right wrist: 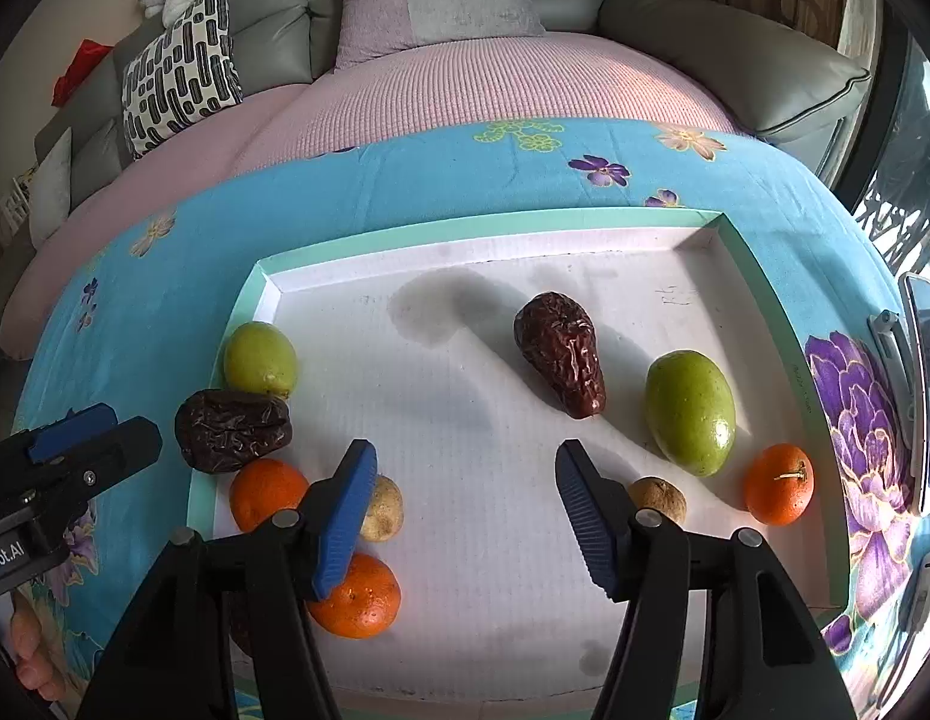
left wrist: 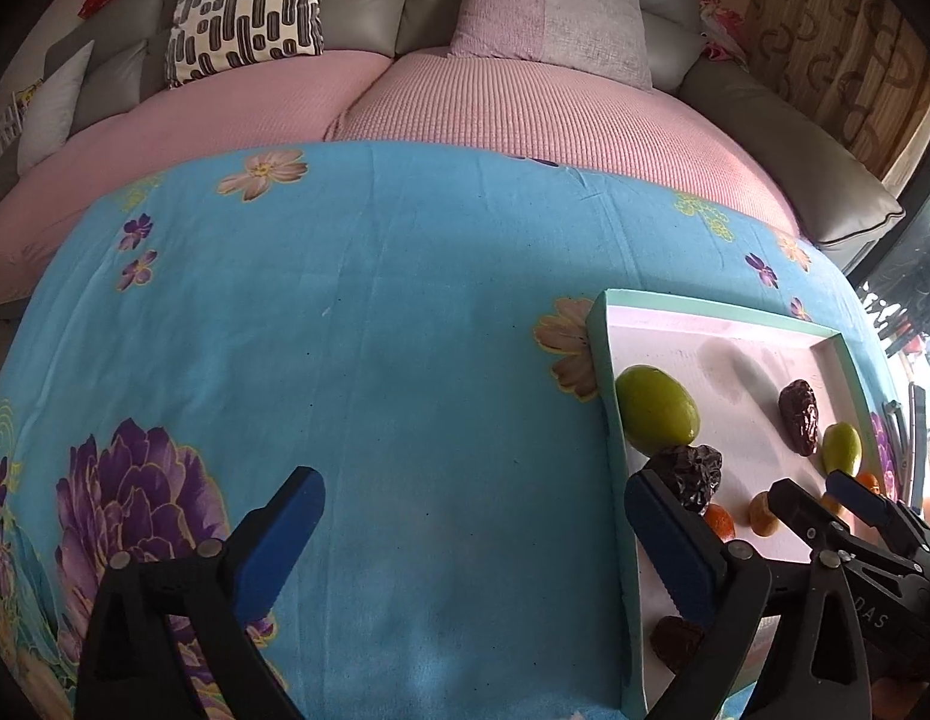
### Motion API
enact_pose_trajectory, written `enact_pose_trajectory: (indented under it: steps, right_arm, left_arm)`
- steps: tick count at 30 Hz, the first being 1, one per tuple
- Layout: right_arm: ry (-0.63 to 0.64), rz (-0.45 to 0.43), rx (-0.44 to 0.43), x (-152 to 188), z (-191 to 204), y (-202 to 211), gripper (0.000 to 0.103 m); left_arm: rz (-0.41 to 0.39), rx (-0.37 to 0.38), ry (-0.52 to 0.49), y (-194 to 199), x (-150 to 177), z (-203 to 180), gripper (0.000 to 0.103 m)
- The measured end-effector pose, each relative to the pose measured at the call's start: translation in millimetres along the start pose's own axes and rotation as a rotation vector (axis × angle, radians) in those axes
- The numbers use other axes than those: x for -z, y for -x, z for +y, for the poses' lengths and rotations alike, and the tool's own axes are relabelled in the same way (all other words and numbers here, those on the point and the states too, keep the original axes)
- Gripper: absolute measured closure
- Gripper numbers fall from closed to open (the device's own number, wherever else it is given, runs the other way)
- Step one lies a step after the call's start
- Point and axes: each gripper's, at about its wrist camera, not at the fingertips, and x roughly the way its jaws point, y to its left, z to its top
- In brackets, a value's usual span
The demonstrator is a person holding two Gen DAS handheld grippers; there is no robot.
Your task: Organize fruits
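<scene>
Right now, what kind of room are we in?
Probably a living room at home: a grey sofa with a patterned cushion stands behind a table under a flowery blue cloth, and a curtain hangs nearby.

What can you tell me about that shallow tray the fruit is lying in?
The tray is a shallow rectangular box, apparently cardboard, with a mint-green rim, low white walls and a ribbed white floor with a few dark smudges. It lies flat on a blue flowered cloth. Loose on its floor lie green fruits, wrinkled dark dates, oranges and small tan fruits, most crowded near its left wall and some on the right.
</scene>
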Motion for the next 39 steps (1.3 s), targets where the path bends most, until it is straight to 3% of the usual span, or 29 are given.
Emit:
enact_pose_trajectory:
  steps: [4, 8, 12, 17, 22, 26, 33, 39]
  right_arm:
    - [0.001, 0.001, 0.003, -0.3, 0.3, -1.5, 0.021]
    - [-0.004, -0.008, 0.006, -0.1, -0.5, -1.7, 0.020]
    - [-0.011, -0.033, 0.011, 0.0, -0.6, 0.5, 0.007]
    - [-0.007, -0.076, 0.003, 2.2, 3.7, 7.2, 0.007]
    - [-0.005, -0.120, 0.006, 8.4, 12.0, 20.3, 0.007]
    - [-0.018, -0.130, 0.020, 16.4, 14.5, 29.3, 0.007]
    - [-0.030, -0.124, 0.024, 48.2, 15.6, 41.1, 0.007]
    - [0.011, -0.101, 0.013, 86.4, 27.9, 53.3, 0.007]
  left_arm:
    - [-0.007, -0.040, -0.002, -3.8, 0.1, 5.8, 0.000]
    - [-0.017, -0.063, -0.013, -4.8, 0.9, 5.3, 0.000]
    - [-0.084, -0.066, -0.023, 8.5, 1.8, 3.9, 0.000]
    - [-0.177, -0.157, -0.093, 29.7, 6.5, -6.1, 0.000]
    - [-0.198, -0.143, -0.071, 50.1, 28.0, 0.7, 0.000]
    - [-0.220, -0.236, -0.036, 66.2, 51.2, 5.9, 0.000]
    - [-0.161, -0.236, -0.035, 76.7, 96.3, 17.0, 0.000]
    - [-0.081, -0.259, -0.006, 60.5, 97.5, 24.2, 0.000]
